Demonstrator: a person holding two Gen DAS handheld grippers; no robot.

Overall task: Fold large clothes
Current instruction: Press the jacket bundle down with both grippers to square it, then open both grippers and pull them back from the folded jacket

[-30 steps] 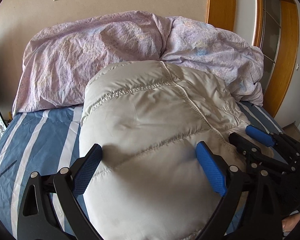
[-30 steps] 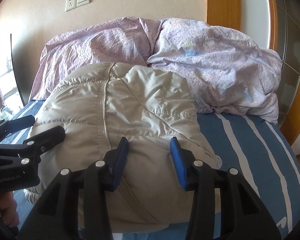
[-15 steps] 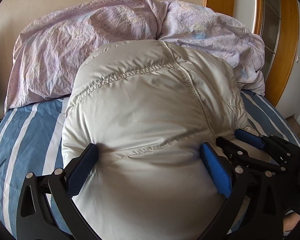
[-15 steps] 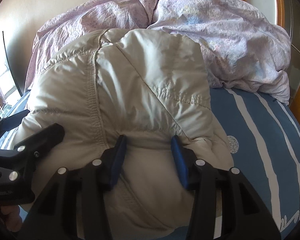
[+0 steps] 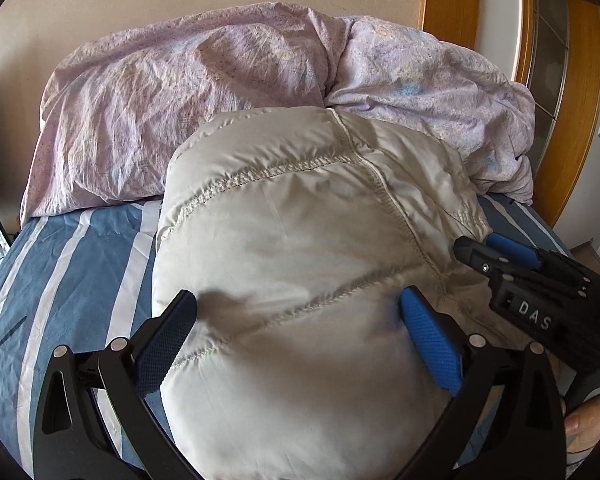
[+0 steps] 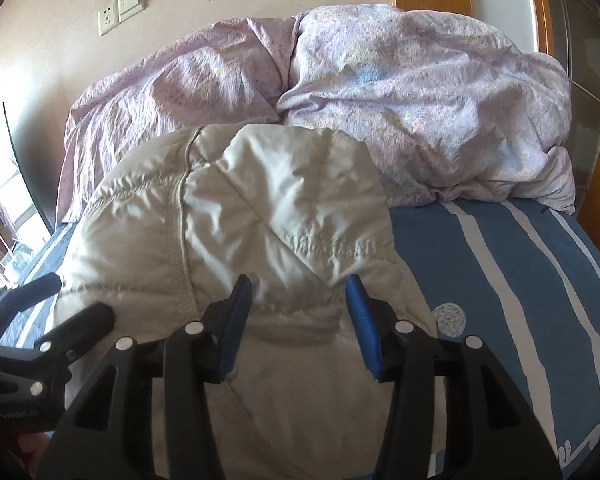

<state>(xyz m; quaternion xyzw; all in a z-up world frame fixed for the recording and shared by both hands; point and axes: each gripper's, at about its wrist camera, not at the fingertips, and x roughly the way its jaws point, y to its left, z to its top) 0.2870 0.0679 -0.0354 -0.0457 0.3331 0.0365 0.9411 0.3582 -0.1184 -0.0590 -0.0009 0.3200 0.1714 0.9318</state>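
A puffy beige quilted jacket (image 5: 300,248) lies bunched in a thick folded mound on the blue striped bed; it also shows in the right wrist view (image 6: 236,216). My left gripper (image 5: 300,344) is open wide, its blue pads either side of the mound's near end. My right gripper (image 6: 300,320) is open, its pads straddling a bulge of the jacket's near edge. The right gripper also shows at the right of the left wrist view (image 5: 512,256). The left gripper shows at the lower left of the right wrist view (image 6: 48,312).
A crumpled lilac duvet (image 5: 228,92) is heaped behind the jacket against the wall. The blue and white striped sheet (image 6: 520,280) spreads to both sides. A wooden door frame (image 5: 448,4) stands at the right. Wall sockets (image 6: 120,8) are up left.
Both grippers have pulled back and up a little from the jacket after pressing in close; the jacket mound now looks smaller and farther off. Both stay open.
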